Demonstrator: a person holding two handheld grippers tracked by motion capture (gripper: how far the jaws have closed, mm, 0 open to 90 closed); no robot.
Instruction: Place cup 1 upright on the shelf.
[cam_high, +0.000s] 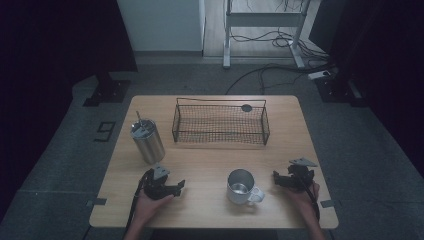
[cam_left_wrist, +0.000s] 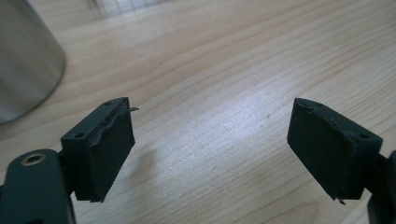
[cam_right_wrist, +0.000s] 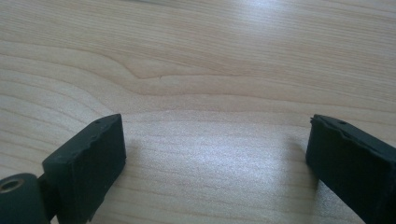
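table (cam_high: 210, 155): pale wood, wavy grain
mug (cam_high: 242, 186): shiny silver, white handle
tumbler (cam_high: 148, 141): brushed steel grey
basket (cam_high: 220, 123): black wire mesh
tongs (cam_left_wrist: 212, 144): matte black pads

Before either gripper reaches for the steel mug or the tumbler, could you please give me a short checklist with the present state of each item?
1. Left gripper jaws wide apart, nothing between them: ok.
2. Right gripper jaws apart, only bare wood between them: ok.
3. Mug upright, handle toward the right gripper: ok.
4. Tumbler upright, lid and straw on: ok.
5. Wire basket has nothing in it: ok.
6. Mug holds liquid or not: cannot tell.
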